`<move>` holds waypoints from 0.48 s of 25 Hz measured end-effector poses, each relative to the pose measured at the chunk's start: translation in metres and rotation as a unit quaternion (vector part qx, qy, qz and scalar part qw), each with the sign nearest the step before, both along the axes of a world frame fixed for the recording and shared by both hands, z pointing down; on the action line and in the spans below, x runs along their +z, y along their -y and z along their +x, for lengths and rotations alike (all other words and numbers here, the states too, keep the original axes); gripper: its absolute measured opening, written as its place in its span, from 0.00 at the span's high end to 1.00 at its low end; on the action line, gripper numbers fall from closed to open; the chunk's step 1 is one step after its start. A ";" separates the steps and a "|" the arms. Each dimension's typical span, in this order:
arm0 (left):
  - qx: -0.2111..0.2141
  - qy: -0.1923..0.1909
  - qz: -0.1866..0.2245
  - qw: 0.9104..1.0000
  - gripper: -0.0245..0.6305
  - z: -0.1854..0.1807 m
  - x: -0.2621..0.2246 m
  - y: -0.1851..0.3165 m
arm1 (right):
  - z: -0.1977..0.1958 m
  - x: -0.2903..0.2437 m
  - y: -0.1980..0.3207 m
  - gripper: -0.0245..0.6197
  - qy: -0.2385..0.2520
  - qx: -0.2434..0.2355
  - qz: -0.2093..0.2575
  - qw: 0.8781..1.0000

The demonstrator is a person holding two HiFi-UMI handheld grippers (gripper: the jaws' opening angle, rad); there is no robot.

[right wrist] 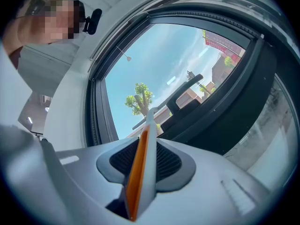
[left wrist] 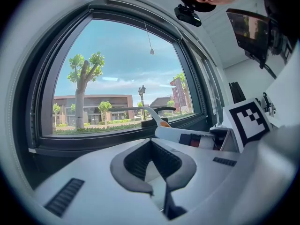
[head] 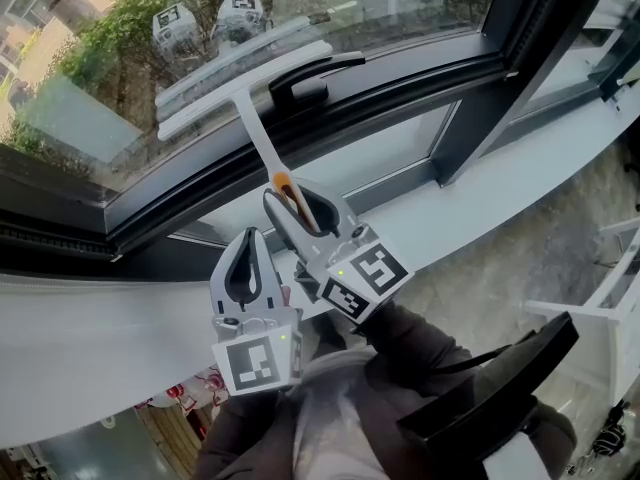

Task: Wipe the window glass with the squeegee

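Daylight, trees and buildings fill the big dark-framed window pane (head: pixel 90 118) above a white sill (head: pixel 100 338). My right gripper (head: pixel 295 206) is clamped on the orange-tipped end of the white T-shaped plastic squeegee (head: pixel 258 133). My left gripper (head: pixel 248 243) sits just beside it, jaws together with nothing between them. The squeegee's blade lies low on the pane, near the bottom frame and its black lever handle (head: pixel 310 78). I see no streaks or wet marks, so I cannot tell how much glass is wiped; I judge most of the pane above is left. The handle's long axis runs from the jaws up towards the glass, head first, with the blade crosswise along the lower edge.
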State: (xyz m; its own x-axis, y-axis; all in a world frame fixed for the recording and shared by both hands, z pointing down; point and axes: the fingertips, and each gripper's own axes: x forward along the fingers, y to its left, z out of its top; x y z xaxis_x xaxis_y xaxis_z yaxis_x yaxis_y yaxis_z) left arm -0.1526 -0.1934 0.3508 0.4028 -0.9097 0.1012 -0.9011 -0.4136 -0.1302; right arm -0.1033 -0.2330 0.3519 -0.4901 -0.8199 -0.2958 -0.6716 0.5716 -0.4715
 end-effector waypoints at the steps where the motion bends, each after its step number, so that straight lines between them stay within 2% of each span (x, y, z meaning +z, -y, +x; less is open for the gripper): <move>1: -0.003 0.000 0.002 1.000 0.96 0.001 -0.001 -0.001 | 0.000 0.000 0.000 0.81 0.000 -0.003 -0.001 1.000; 7: -0.031 -0.005 0.011 0.999 0.96 0.002 -0.008 -0.013 | 0.005 0.002 0.000 0.82 0.003 -0.020 -0.012 1.000; 12: -0.064 -0.017 0.023 0.998 0.96 0.003 -0.014 -0.030 | 0.019 -0.006 -0.004 0.82 -0.006 -0.029 0.002 1.000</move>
State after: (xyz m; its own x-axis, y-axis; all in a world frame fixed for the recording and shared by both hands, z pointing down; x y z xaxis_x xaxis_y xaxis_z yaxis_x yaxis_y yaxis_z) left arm -0.1492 -0.1639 0.3371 0.2865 -0.9570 0.0460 -0.9502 -0.2899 -0.1139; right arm -0.0841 -0.2290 0.3462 -0.5399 -0.7891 -0.2928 -0.6434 0.6113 -0.4608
